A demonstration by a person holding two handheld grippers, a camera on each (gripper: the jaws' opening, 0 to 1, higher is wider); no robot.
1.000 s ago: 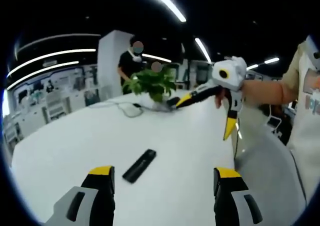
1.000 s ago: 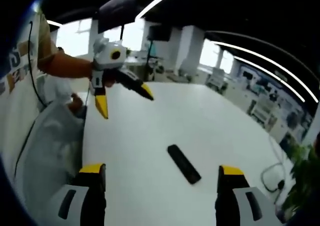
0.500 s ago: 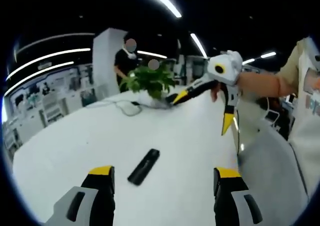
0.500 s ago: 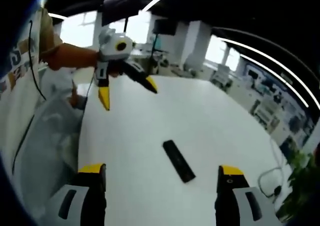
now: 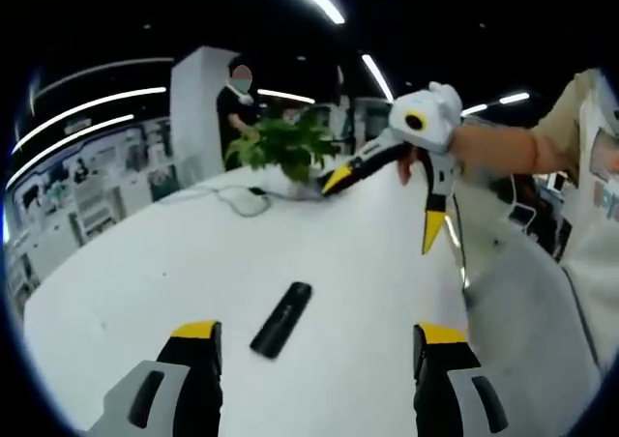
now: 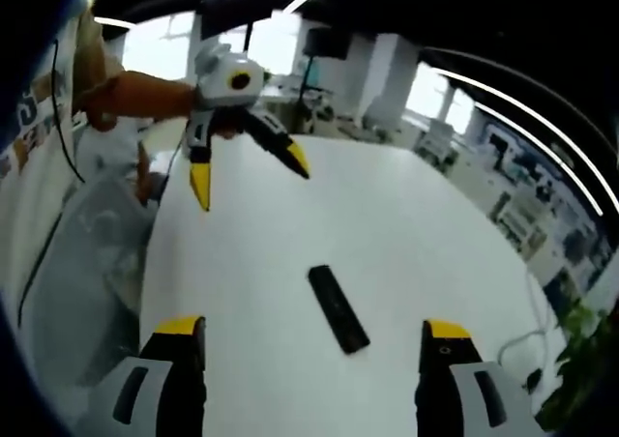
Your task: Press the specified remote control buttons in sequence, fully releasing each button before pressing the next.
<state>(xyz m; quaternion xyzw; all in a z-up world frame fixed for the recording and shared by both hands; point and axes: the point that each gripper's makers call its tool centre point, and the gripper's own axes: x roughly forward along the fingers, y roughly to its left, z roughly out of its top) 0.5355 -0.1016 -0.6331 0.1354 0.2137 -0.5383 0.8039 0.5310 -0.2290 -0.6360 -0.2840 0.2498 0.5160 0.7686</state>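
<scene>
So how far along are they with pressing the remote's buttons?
By the look of it, no press is under way. The black remote lies alone on the white table, untouched. Both the left gripper and right gripper hang above it with jaws open. All the button presses look still to do.

Both grippers, the left gripper [image 5: 313, 345] and the right gripper [image 6: 311, 345], have black jaws with yellow tips and grey-white bodies; the person wears a beige short sleeve [image 5: 571, 118].
</scene>
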